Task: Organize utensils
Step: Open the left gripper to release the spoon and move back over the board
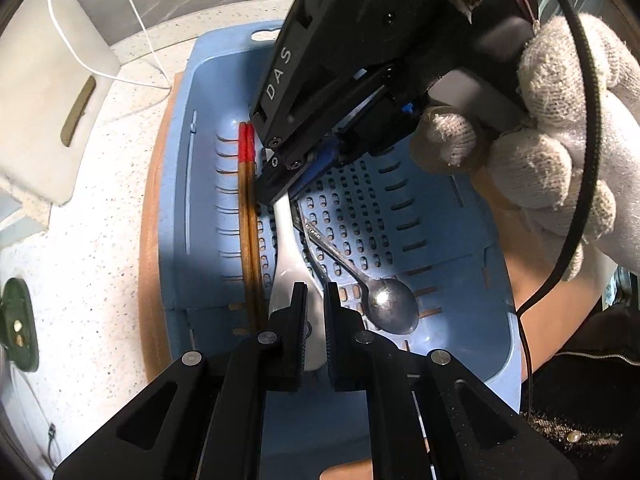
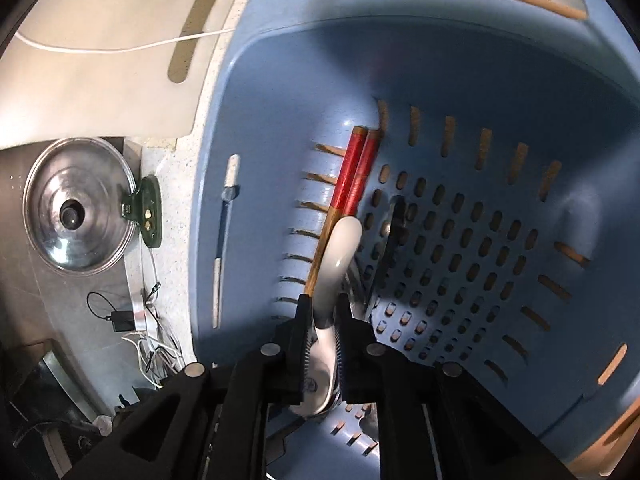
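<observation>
Right claw [image 2: 323, 316] pinches white spoon [image 2: 338, 252] handle inside blue basket [image 2: 280, 80], beside chopsticks [image 2: 356, 172]. Left claw [image 1: 316, 304] straddles spoon bowl end, grip unclear. Lift straight up, slow, w/o snagging metal spoon [image 1: 390, 304] nearby.

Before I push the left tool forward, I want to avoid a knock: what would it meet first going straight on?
The white spoon already lies between the left tool's fingers; straight ahead along it sits the right tool, clamped on the spoon's far end. Depth is unclear, but that looks first. The chopsticks lie just left.
</observation>
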Demonstrator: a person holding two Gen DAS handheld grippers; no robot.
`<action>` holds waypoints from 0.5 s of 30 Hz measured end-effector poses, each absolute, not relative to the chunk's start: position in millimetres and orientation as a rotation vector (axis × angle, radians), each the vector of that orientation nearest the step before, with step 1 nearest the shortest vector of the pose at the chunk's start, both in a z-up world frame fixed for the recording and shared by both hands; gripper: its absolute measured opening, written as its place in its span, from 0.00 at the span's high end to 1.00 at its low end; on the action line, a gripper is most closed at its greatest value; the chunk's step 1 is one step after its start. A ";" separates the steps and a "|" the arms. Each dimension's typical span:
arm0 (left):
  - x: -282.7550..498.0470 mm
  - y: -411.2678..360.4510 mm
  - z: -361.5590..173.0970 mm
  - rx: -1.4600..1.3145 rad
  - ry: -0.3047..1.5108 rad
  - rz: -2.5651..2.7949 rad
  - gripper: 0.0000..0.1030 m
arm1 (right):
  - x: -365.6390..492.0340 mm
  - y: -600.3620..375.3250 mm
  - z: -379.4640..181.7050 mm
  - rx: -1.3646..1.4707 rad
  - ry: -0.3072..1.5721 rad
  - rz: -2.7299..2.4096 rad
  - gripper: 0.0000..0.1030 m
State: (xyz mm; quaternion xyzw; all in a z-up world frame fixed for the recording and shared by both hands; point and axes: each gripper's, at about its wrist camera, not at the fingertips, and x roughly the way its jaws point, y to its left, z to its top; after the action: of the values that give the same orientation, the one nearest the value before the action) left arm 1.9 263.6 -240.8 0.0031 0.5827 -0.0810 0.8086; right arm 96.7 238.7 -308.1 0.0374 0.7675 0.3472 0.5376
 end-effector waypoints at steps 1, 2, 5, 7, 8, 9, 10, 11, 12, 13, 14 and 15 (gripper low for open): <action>0.0 263.6 -239.2 0.007 1.245 -0.171 0.93 | 97.0 238.0 -308.5 0.090 1.825 0.827 0.86; -1.2 263.5 -238.2 0.006 1.244 -0.171 0.93 | 97.5 236.8 -308.3 0.092 1.825 0.827 0.80; -4.2 263.7 -233.3 0.012 1.238 -0.167 0.93 | 99.5 229.4 -303.6 0.108 1.816 0.836 0.70; -8.2 261.5 -227.0 0.015 1.227 -0.168 0.93 | 100.5 222.1 -294.3 0.105 1.795 0.849 0.70; -9.8 260.8 -224.2 0.018 1.221 -0.166 0.93 | 99.8 219.5 -289.2 0.100 1.784 0.861 0.70; -12.1 259.0 -218.1 0.024 1.208 -0.164 0.93 | 99.6 215.2 -282.0 0.095 1.765 0.880 0.70; -14.2 255.5 -213.2 0.028 1.201 -0.166 0.93 | 99.4 209.5 -273.3 0.091 1.743 0.899 0.70; -15.6 253.4 -207.3 0.035 1.190 -0.169 0.93 | 99.1 200.9 -262.9 0.089 1.719 0.918 0.70; -17.6 249.8 -201.0 0.044 1.176 -0.174 0.93 | 99.1 192.5 -254.0 0.095 1.700 0.936 0.70; -19.0 246.3 -196.0 0.053 1.166 -0.179 0.93 | 99.3 178.7 -241.4 0.101 1.666 0.955 0.70; -20.5 242.1 -190.5 0.063 1.155 -0.186 0.93 | 99.8 167.9 -232.4 0.098 1.637 0.964 0.70; -20.8 236.4 -185.3 0.073 1.145 -0.195 0.93 | 100.8 155.8 -224.3 0.098 1.606 0.967 0.70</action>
State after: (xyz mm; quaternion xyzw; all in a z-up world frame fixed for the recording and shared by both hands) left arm -20.8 236.4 -185.3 0.0345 0.5406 -0.0922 0.8355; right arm 100.8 155.8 -224.3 0.0419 0.6902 0.4155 0.5910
